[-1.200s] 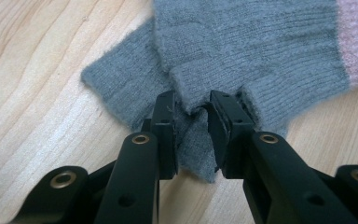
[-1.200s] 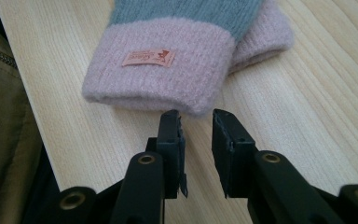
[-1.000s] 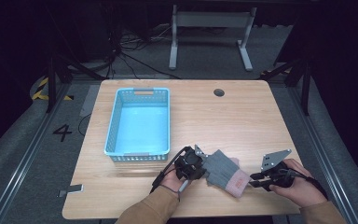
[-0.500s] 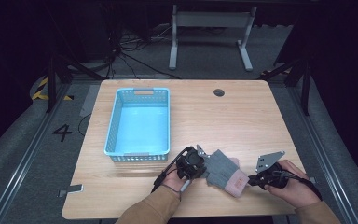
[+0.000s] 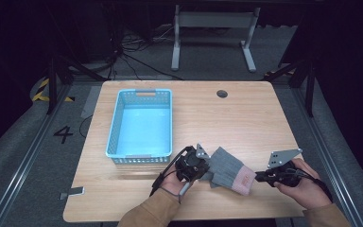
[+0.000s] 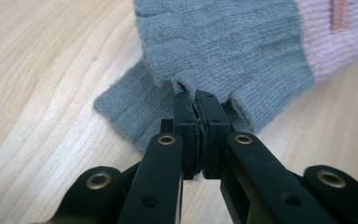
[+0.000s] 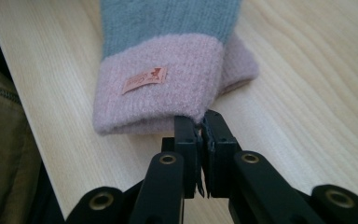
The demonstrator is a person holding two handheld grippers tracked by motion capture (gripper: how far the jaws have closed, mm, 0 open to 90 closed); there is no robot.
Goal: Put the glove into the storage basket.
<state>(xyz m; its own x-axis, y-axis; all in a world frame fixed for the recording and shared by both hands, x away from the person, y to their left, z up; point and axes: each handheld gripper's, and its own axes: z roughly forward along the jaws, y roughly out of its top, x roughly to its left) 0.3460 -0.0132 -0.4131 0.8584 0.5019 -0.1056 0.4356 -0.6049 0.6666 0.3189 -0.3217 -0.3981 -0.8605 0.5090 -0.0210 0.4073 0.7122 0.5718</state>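
High view showed the right gripper (image 5: 260, 177), jaws pinched on the mitten's (image 5: 227, 169) pink cuff, drawn in from a second earlier, the left gripper (image 5: 203, 171) clamping its grey end, seemingly readying a lift.

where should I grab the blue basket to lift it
Grip the blue basket by a short end wall, at the handle slot in its far rim or the near rim facing the person. Its open top and thin upright walls let a tool's jaws straddle the rim from above.

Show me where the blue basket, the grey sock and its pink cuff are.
blue basket (image 5: 115, 120), high view, on its left wall.
grey sock (image 5: 224, 166), high view, on the grey middle.
pink cuff (image 7: 168, 91), right gripper view, below the small label.
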